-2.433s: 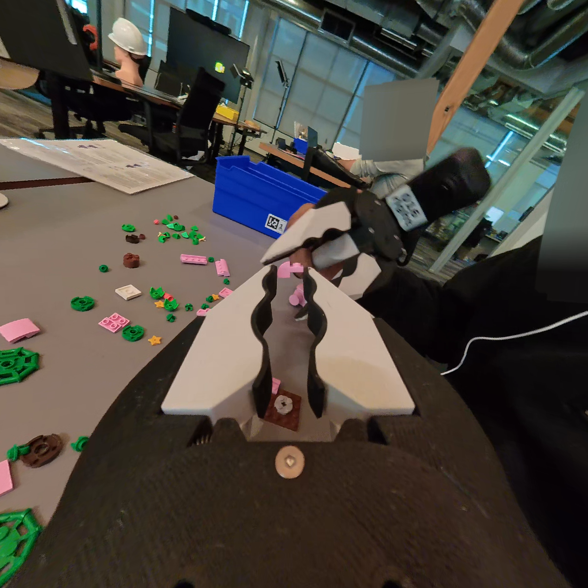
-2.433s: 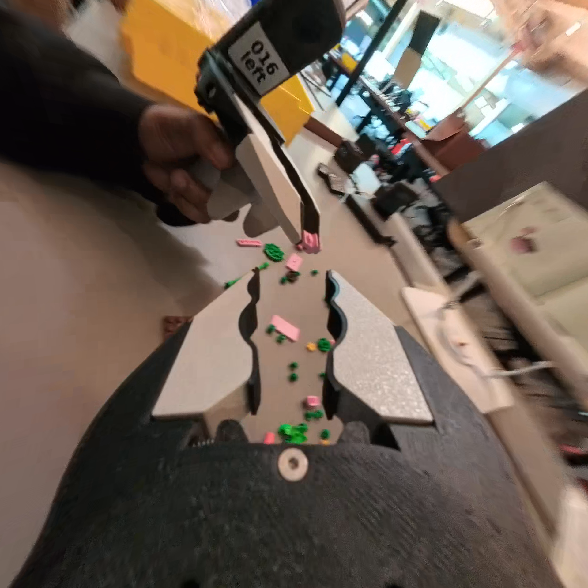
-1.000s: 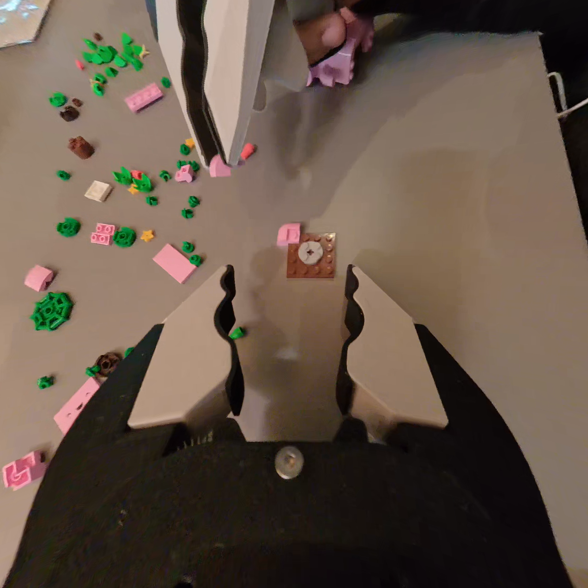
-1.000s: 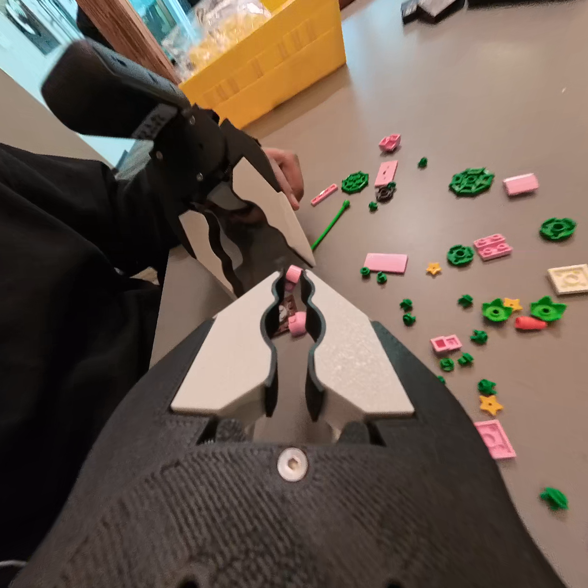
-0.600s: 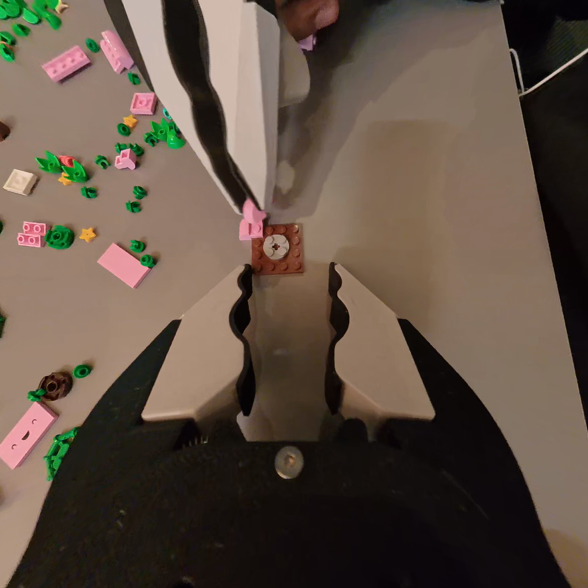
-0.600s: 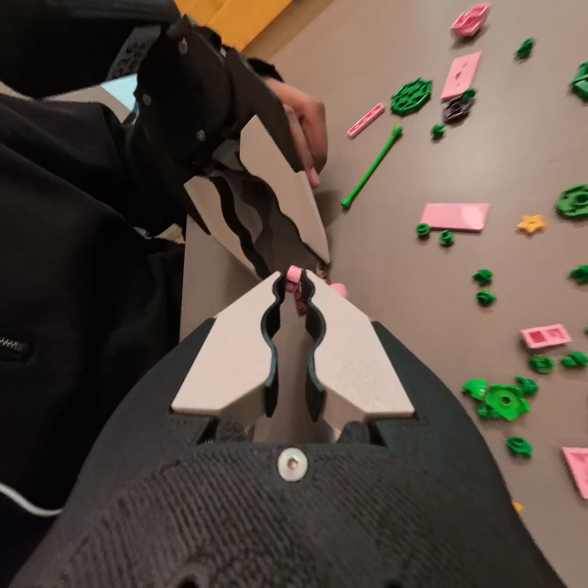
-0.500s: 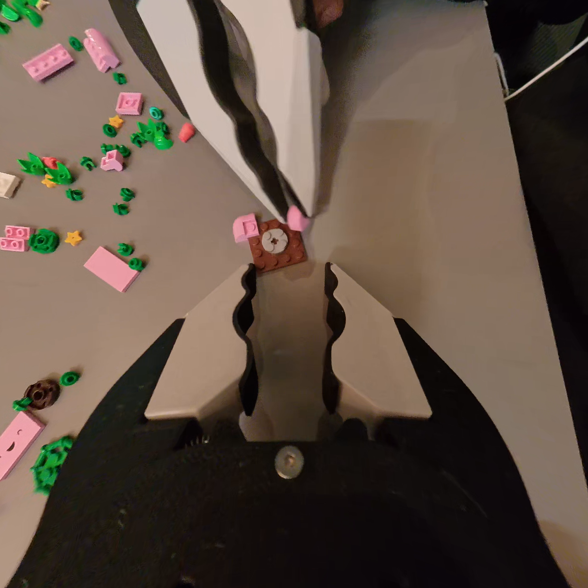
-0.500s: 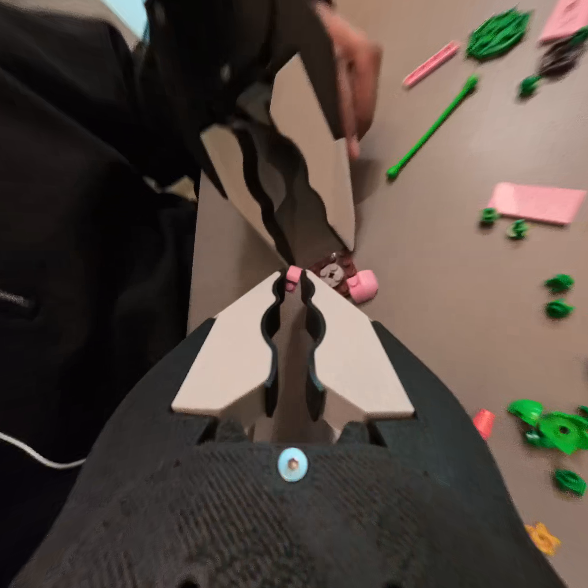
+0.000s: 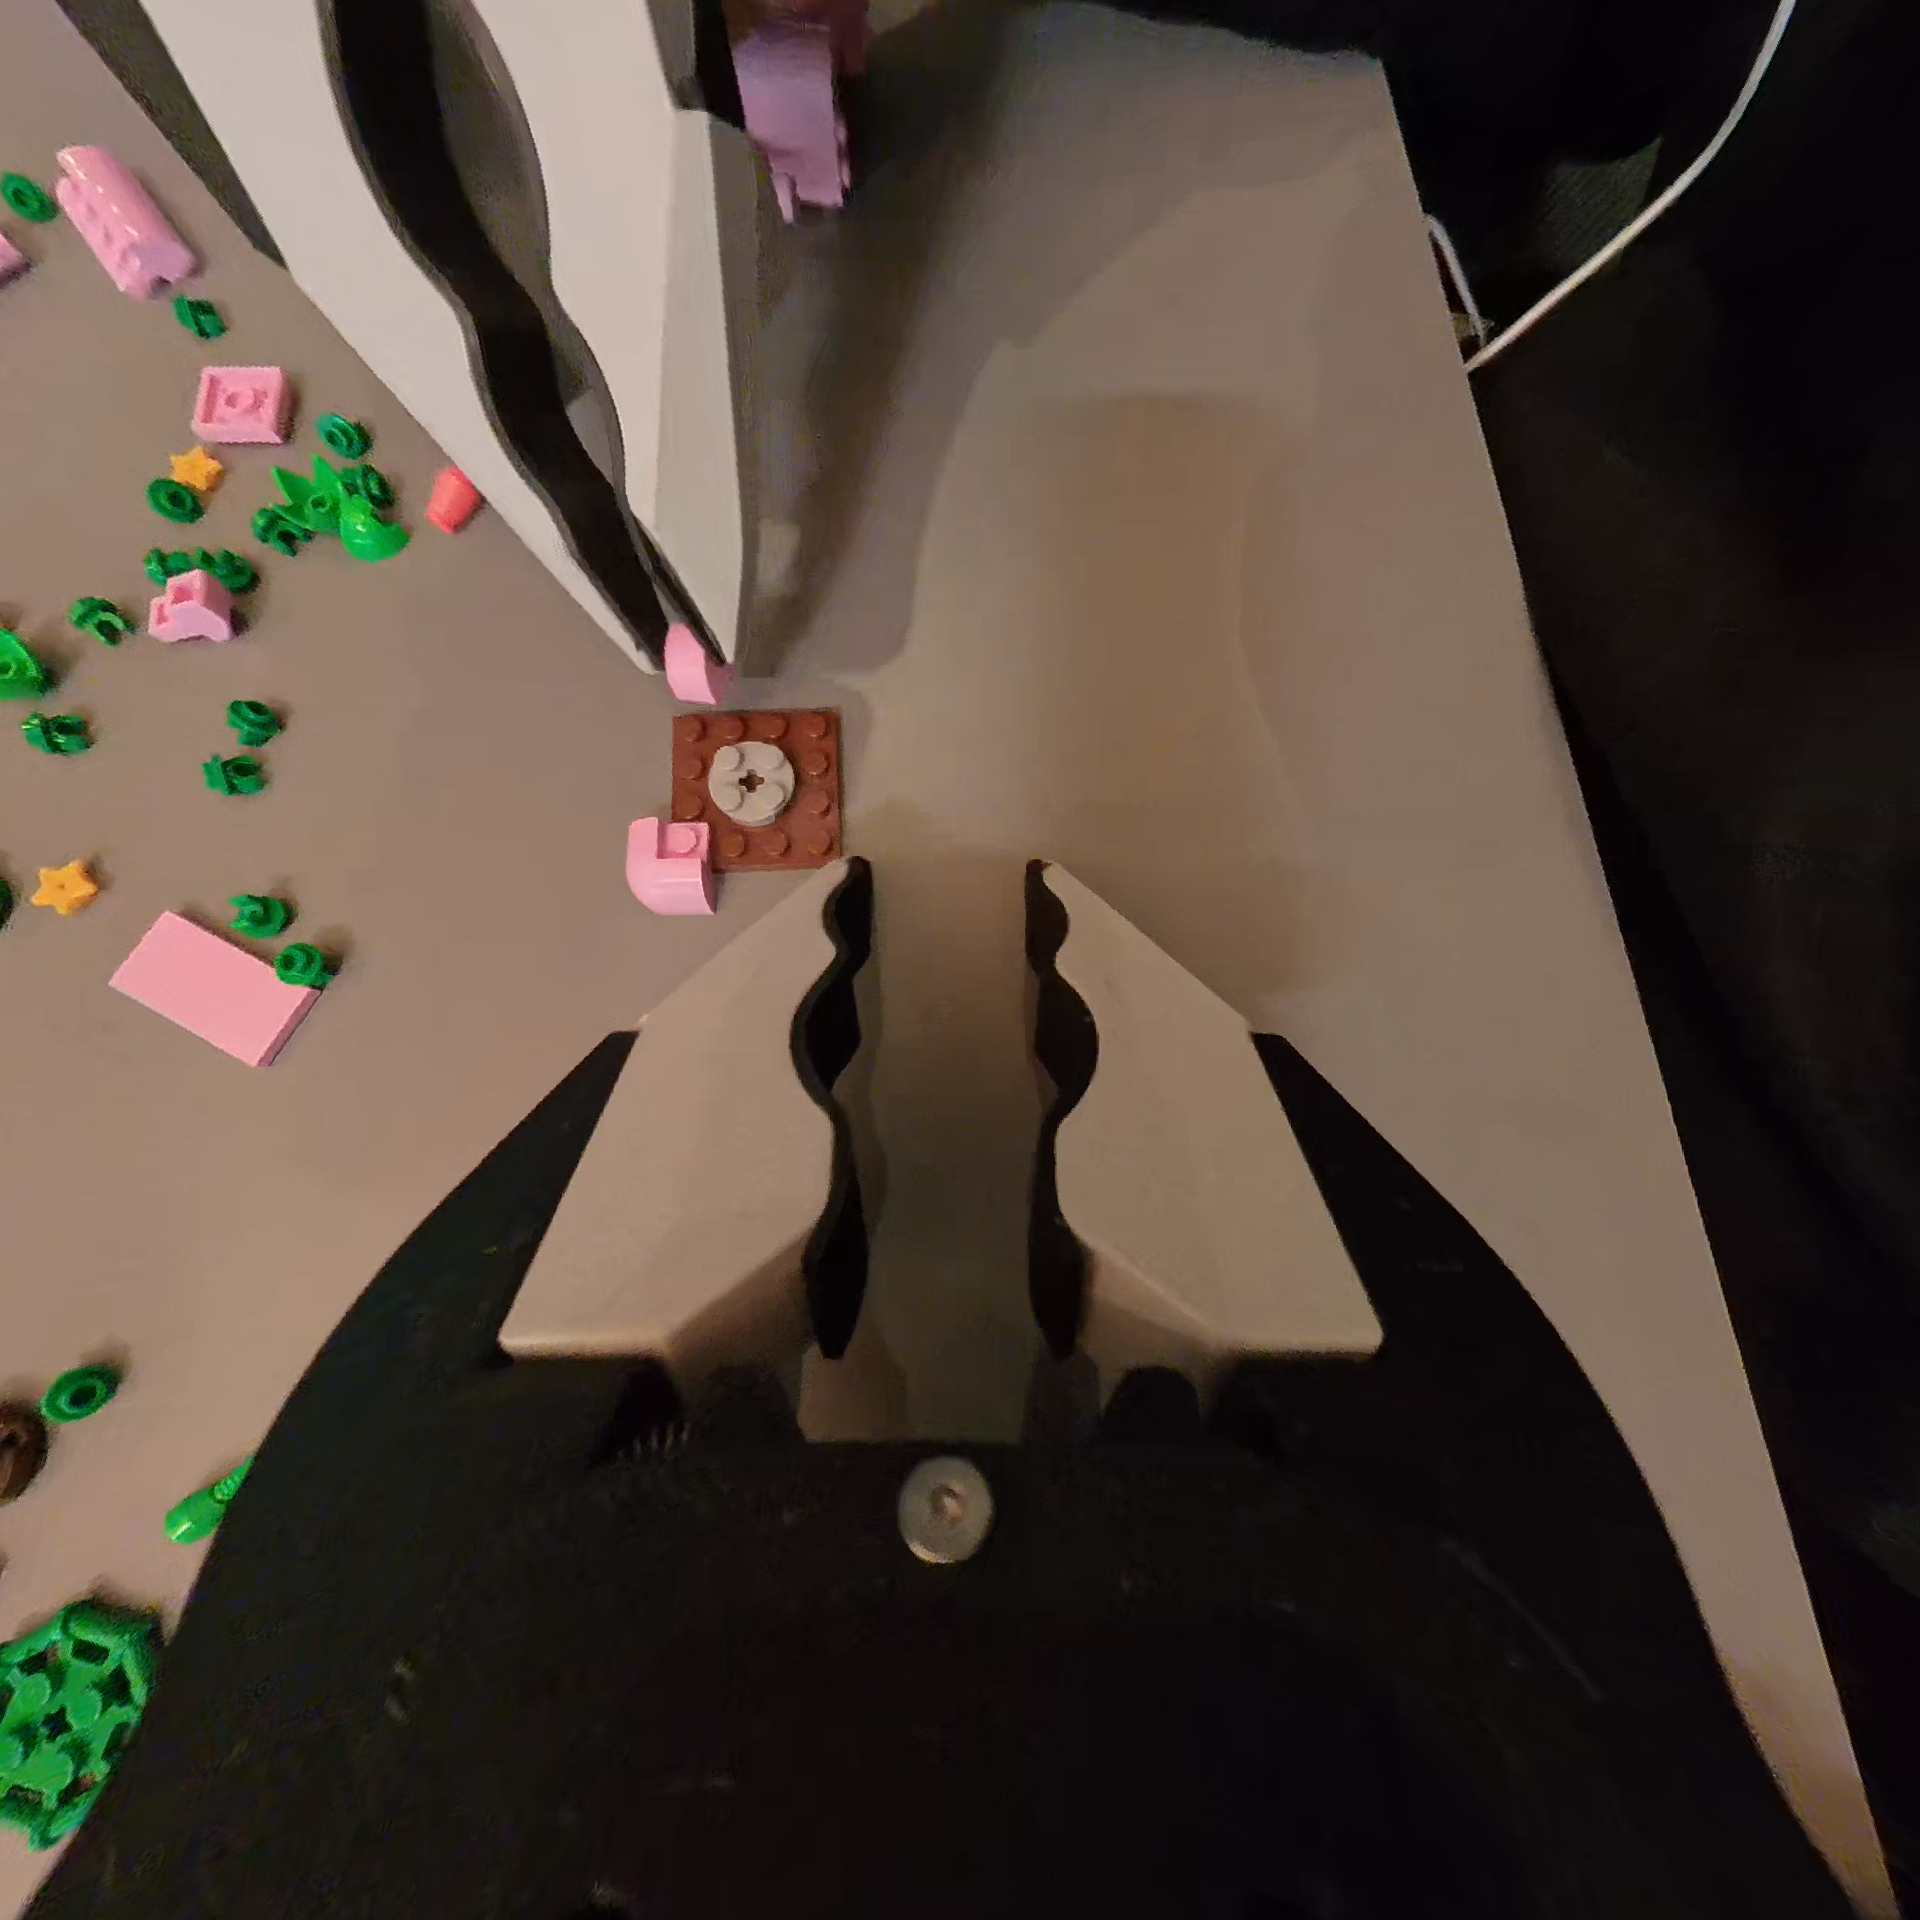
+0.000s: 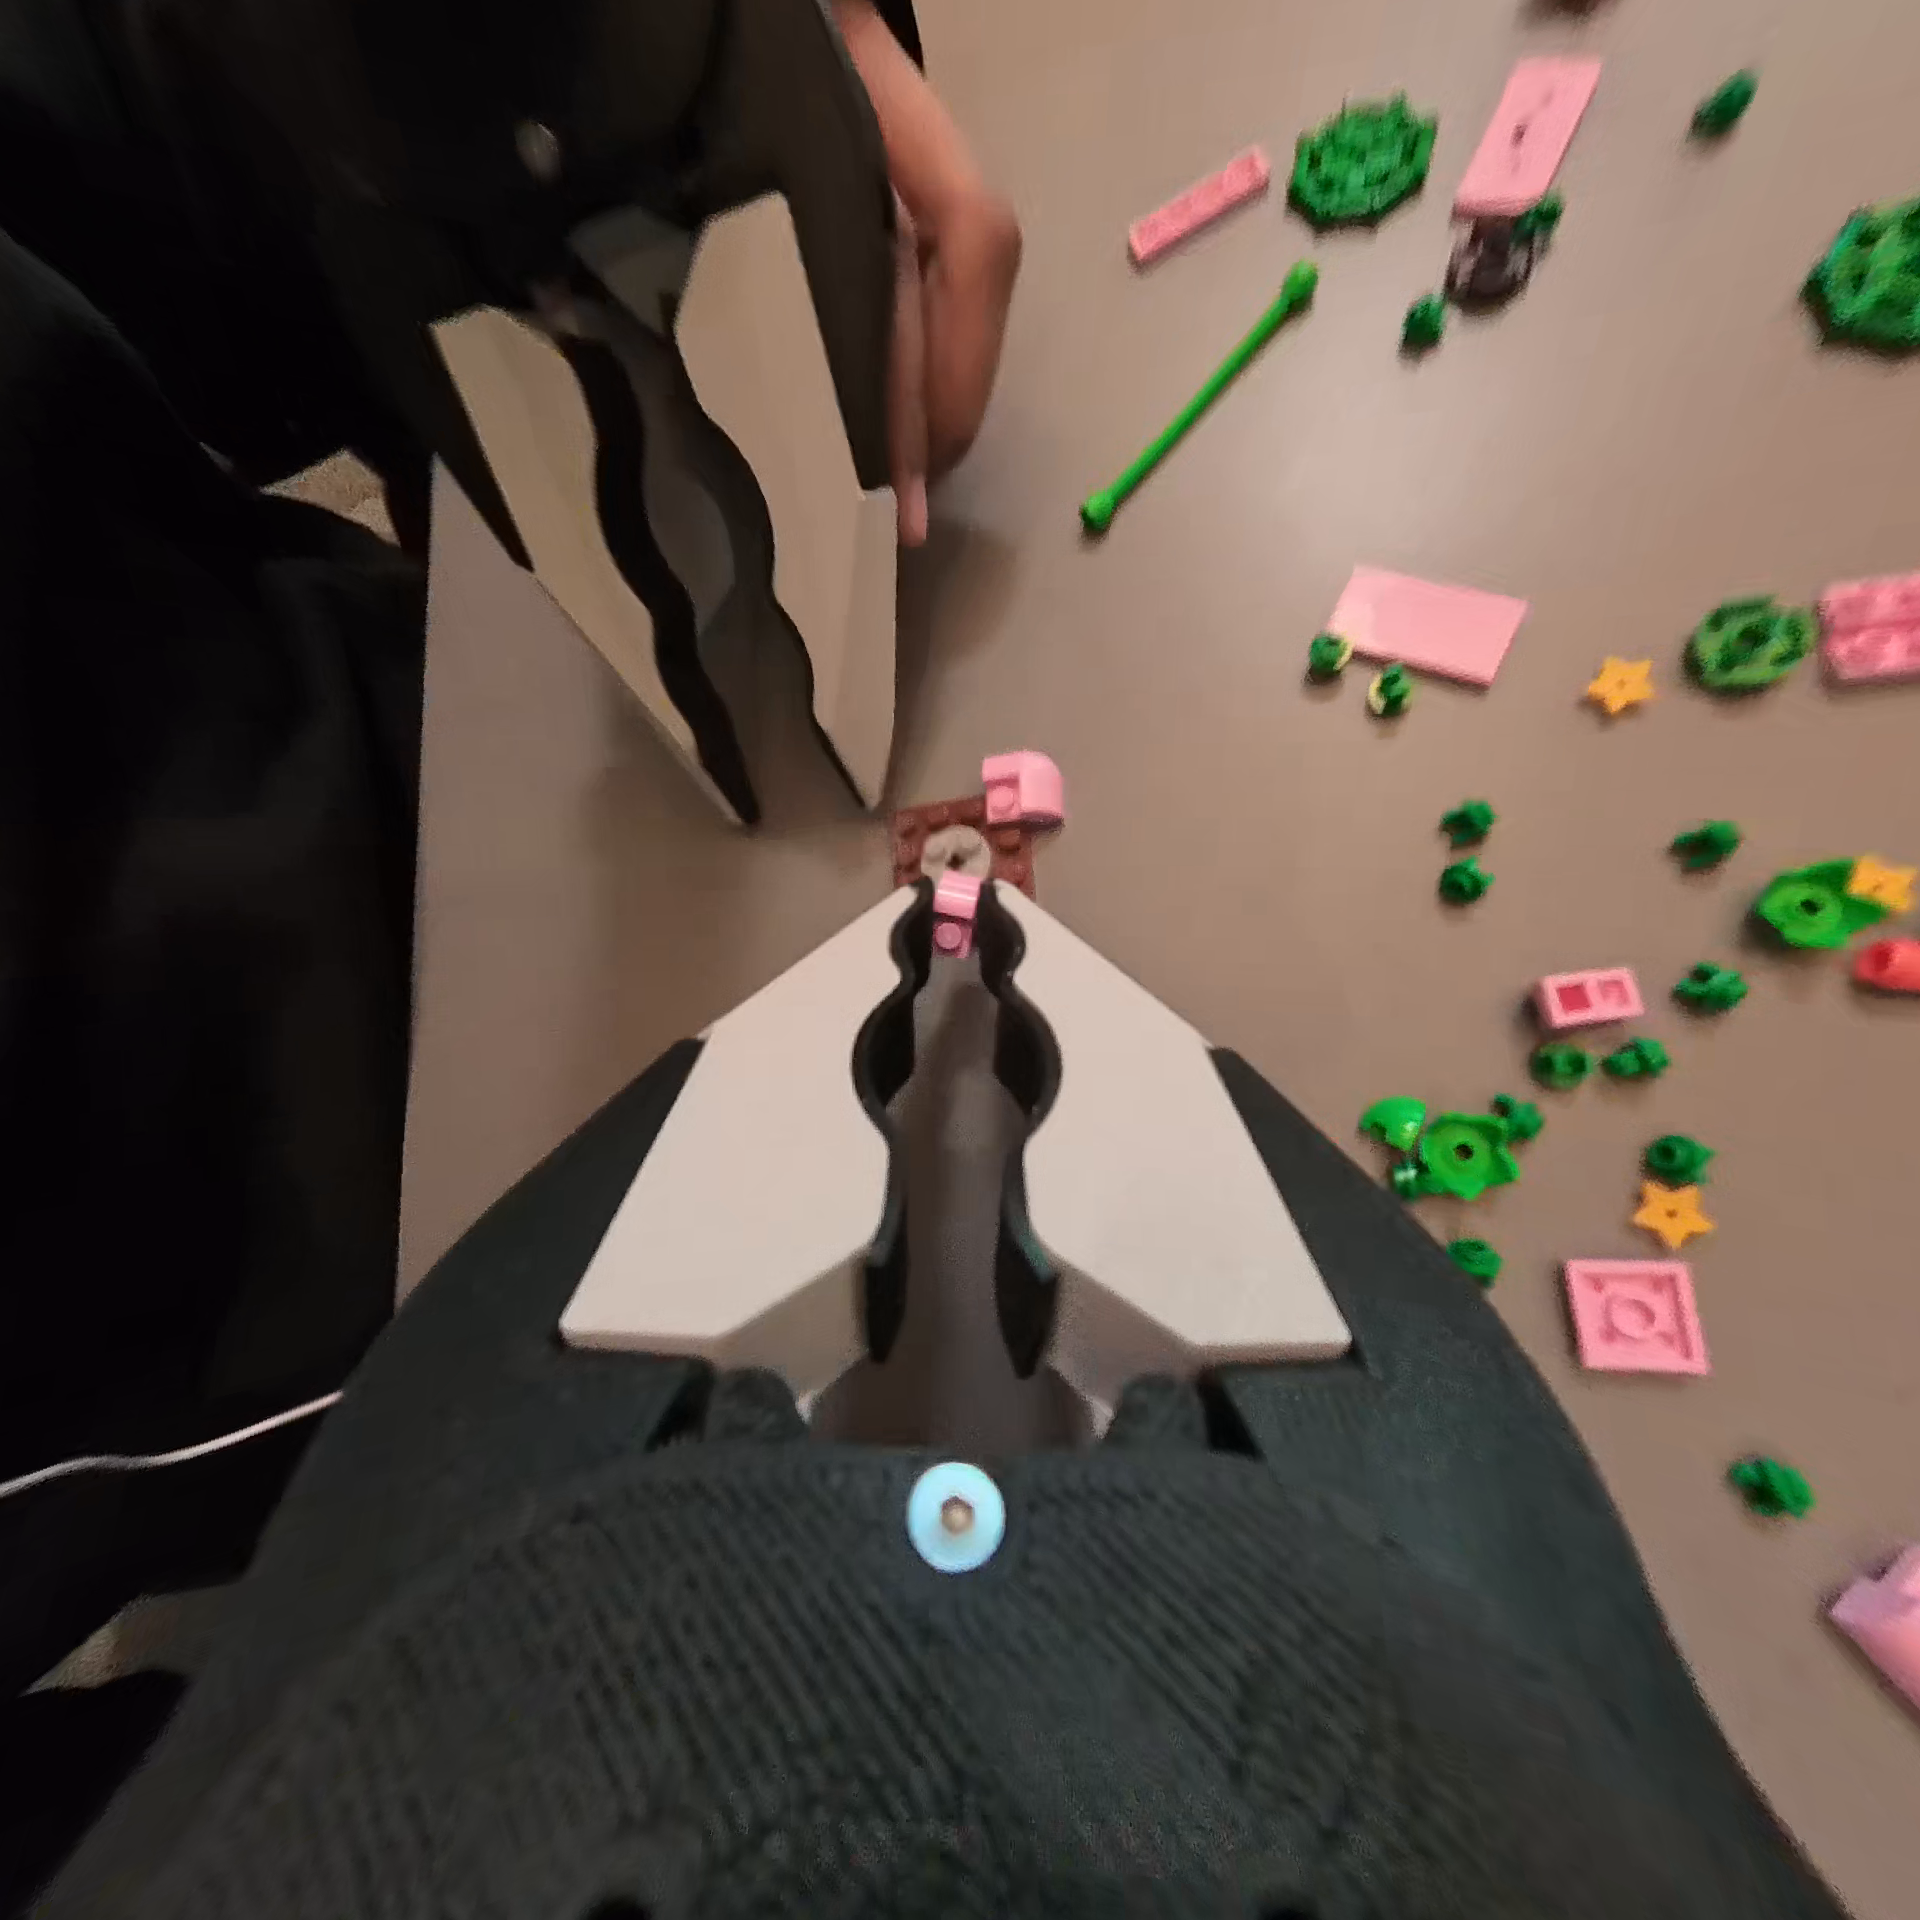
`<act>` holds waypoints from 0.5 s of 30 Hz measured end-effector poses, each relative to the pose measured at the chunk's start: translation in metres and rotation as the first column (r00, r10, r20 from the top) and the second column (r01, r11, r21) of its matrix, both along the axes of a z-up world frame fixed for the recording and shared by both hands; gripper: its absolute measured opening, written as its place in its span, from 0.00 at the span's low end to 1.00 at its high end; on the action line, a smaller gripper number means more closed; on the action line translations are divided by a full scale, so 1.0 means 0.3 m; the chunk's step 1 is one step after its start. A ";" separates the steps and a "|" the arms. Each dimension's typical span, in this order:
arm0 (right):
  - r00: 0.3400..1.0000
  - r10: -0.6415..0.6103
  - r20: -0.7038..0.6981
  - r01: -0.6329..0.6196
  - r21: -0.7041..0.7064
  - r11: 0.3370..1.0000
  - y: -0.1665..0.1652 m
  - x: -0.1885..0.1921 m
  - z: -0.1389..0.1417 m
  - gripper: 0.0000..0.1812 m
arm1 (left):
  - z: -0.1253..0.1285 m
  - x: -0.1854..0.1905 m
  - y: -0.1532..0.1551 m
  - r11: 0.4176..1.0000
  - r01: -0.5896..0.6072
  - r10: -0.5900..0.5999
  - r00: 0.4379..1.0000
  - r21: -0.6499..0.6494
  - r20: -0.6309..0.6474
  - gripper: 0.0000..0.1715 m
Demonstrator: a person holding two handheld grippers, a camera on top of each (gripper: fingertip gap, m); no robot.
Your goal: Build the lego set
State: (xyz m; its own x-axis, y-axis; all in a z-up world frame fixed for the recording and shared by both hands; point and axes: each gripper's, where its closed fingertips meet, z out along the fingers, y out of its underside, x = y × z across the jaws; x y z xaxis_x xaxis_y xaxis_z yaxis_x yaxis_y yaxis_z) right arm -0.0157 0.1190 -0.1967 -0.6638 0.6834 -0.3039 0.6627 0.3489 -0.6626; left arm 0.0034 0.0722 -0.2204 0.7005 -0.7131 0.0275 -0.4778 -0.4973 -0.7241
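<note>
- Right gripper (image 10: 957, 902) is clamped on a small pink rounded brick (image 10: 954, 914), just beside the square brown studded plate (image 9: 756, 790).
- Left gripper (image 9: 943, 878) has its jaws apart, holding nothing.
- Plate is partly hidden in the right wrist view.

Each wrist camera looks steeply down along its own gripper at the surface (image 9: 1143, 520) from close range. Both views share the brown plate (image 9: 756, 790) (image 10: 961, 847), viewed from opposite sides.

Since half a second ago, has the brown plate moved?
Yes: the brown plate turned, its pink corner brick swinging nearer the camera, toward the flat pink tile.
</note>
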 end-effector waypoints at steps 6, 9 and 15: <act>0.975 0.095 -0.201 -0.076 0.100 0.992 -0.065 -0.029 0.021 0.03 | 0.112 -0.083 0.067 0.975 -0.152 0.129 0.981 0.163 0.143 0.08; 0.960 0.153 -0.234 -0.113 0.178 0.978 -0.109 -0.032 -0.012 0.03 | 0.099 -0.108 0.071 0.972 -0.171 0.154 0.982 0.163 0.109 0.08; 0.951 0.202 -0.233 -0.143 0.246 0.959 -0.134 -0.032 -0.061 0.03 | 0.087 -0.100 0.040 0.985 -0.120 0.106 0.988 0.126 0.115 0.08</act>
State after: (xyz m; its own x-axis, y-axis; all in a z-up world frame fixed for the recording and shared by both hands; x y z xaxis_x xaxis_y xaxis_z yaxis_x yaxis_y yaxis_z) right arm -0.0253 0.0789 -0.2151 -0.8120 0.5824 0.0375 0.3993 0.6014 -0.6920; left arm -0.0265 0.0843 -0.1942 0.7747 -0.6321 0.0177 -0.3399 -0.4398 -0.8313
